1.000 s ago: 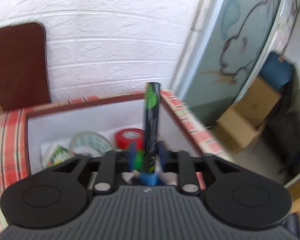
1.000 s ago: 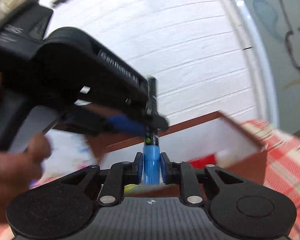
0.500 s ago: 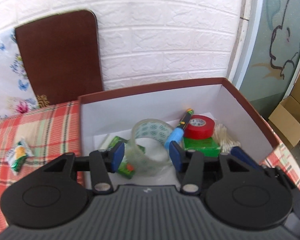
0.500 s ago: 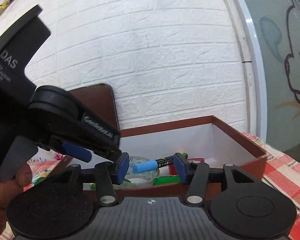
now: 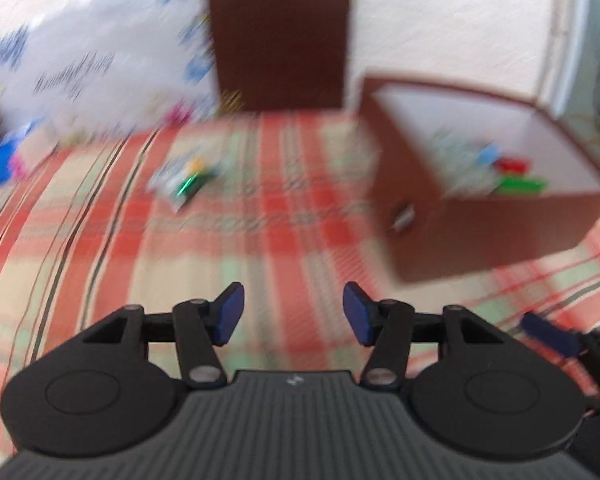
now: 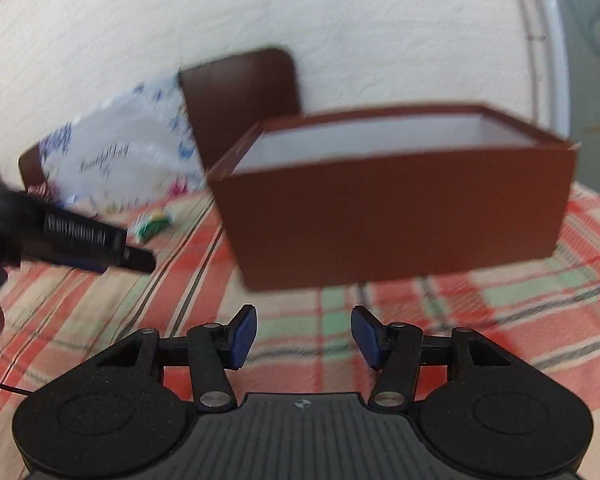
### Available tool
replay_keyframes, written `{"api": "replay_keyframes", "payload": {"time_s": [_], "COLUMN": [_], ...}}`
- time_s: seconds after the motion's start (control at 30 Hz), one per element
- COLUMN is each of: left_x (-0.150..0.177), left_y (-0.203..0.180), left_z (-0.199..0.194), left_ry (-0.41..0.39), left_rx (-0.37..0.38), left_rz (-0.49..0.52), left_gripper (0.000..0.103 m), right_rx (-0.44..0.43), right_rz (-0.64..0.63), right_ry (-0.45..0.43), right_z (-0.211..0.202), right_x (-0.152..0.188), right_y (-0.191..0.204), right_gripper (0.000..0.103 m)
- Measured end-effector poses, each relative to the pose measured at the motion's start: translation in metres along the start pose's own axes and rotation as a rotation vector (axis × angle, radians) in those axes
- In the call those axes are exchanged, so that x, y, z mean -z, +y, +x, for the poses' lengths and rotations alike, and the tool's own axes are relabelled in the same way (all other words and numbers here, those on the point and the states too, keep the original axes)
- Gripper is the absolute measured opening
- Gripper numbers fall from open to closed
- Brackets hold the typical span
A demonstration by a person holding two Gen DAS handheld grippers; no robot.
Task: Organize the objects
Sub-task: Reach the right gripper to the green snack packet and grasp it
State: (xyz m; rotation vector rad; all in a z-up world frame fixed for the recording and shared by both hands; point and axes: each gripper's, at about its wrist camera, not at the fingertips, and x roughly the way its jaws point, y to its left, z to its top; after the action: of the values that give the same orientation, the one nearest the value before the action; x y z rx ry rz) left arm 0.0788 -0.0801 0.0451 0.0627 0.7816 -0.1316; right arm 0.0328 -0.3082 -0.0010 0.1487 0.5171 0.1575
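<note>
Jaws of both tools have just been opening; they stand partly apart with nothing between them. The left gripper (image 5: 293, 314) and right gripper (image 6: 303, 337) hang over the plaid cloth (image 5: 260, 240), on the near side of the brown box (image 6: 396, 216). Nothing stands between either tool and the box. Left of the box, on the cloth, lies a small green-and-white packet (image 5: 188, 182), its long axis slanting from near-left to far-right. Inside the box, blurred, are a red roll (image 5: 511, 165) and something green (image 5: 522, 185). Behind the box a dark brown board (image 5: 280, 40) leans on the white wall (image 6: 340, 20), with a floral bag (image 5: 96, 68) to the board's left.
</note>
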Motion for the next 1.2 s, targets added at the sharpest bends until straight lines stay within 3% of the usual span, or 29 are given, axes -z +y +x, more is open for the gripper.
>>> {"api": "replay_keyframes", "payload": {"time_s": [0.1, 0.17, 0.43, 0.67, 0.83, 1.0, 1.2], "left_x": [0.023, 0.032, 0.029, 0.014, -0.010, -0.017, -0.021], "left_y": [0.038, 0.059, 0.116, 0.163, 0.210, 0.211, 0.215], "left_z": [0.023, 0.022, 0.038, 0.065, 0.094, 0.105, 0.111], "left_ry": [0.072, 0.016, -0.056, -0.136, -0.148, -0.162, -0.159], "left_rx": [-0.079, -0.088, -0.151, -0.202, -0.247, -0.270, -0.258], "left_rz": [-0.048, -0.051, -0.055, -0.062, -0.196, -0.191, -0.206], "left_gripper": [0.058, 0.062, 0.077, 0.087, 0.096, 0.099, 0.103], "right_rx": [-0.034, -0.042, -0.079, -0.089, -0.111, -0.121, -0.115], "right_rz": [-0.069, -0.141, -0.248, -0.250, -0.261, -0.262, -0.259], "right_ry": [0.070, 0.086, 0.112, 0.119, 0.113, 0.103, 0.080], "right_z": [0.009, 0.015, 0.047, 0.077, 0.112, 0.159, 0.206], "right_x": [0.006, 0.006, 0.002, -0.011, -0.028, -0.053, -0.079], "right_y": [0.027, 0.046, 0.105, 0.130, 0.146, 0.156, 0.164], "right_gripper": [0.056, 0.056, 0.061, 0.064, 0.070, 0.085, 0.085]}}
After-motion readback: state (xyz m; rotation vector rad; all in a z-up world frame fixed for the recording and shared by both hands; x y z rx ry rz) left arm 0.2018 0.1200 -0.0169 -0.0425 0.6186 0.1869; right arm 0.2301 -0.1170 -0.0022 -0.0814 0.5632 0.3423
